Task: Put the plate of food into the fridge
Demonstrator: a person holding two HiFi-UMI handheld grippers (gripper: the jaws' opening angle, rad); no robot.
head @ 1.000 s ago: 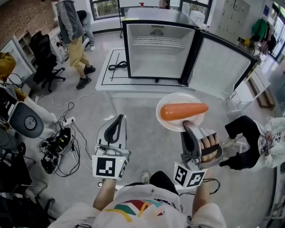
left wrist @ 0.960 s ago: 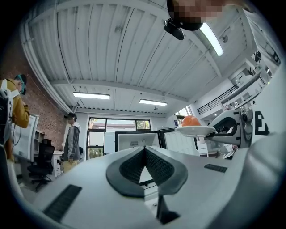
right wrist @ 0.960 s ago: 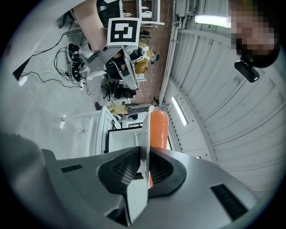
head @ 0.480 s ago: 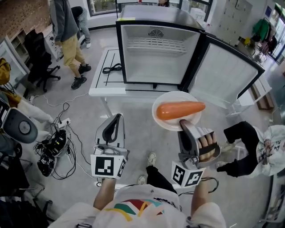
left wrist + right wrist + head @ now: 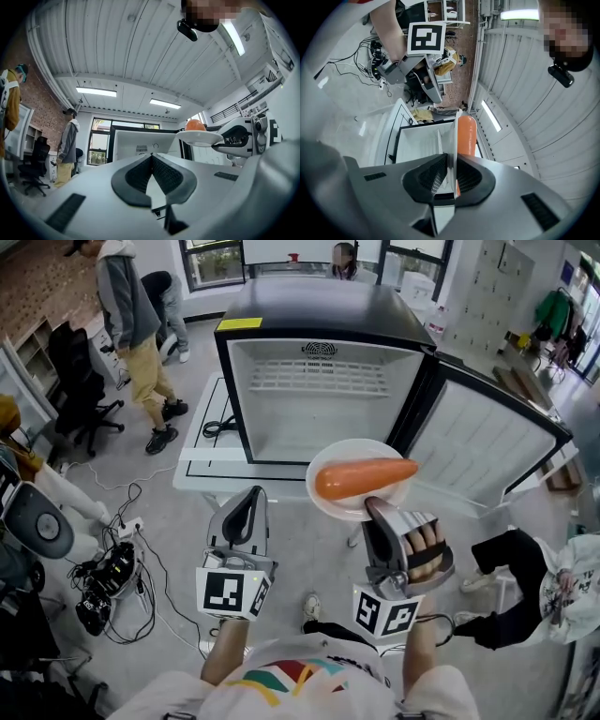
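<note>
In the head view my right gripper (image 5: pixel 375 507) is clamped on the near rim of the white plate (image 5: pixel 361 448), which sticks out ahead of it with the carrot (image 5: pixel 364 478) lying crosswise on top. The plate is in the air in front of the open fridge (image 5: pixel 319 310), over the near edge of the tabletop (image 5: pixel 202 442) and not yet inside; the fridge door (image 5: pixel 487 451) swings out to the right. My right hand (image 5: pixel 424 549) wraps the handle with the fingers on top and the forearm reaching straight forward. My left gripper (image 5: pixel 253 493) hangs level beside it, well left of the plate, with its jaws together and nothing in them. A second ago the plate was short of the tabletop and the fridge looked smaller and farther; both grippers have since come forward with the grip unchanged. In the left gripper view the left gripper's (image 5: pixel 151 157) pads meet on nothing, while the plate (image 5: pixel 199 137) and carrot (image 5: pixel 194 124) float up to the right, held by the right gripper (image 5: pixel 239 136). In the right gripper view the right gripper (image 5: pixel 451 161) pinches the plate's (image 5: pixel 453 136) thin edge between its pads, the carrot (image 5: pixel 466 136) just past them, the fridge's (image 5: pixel 422 140) white inside beyond.
</note>
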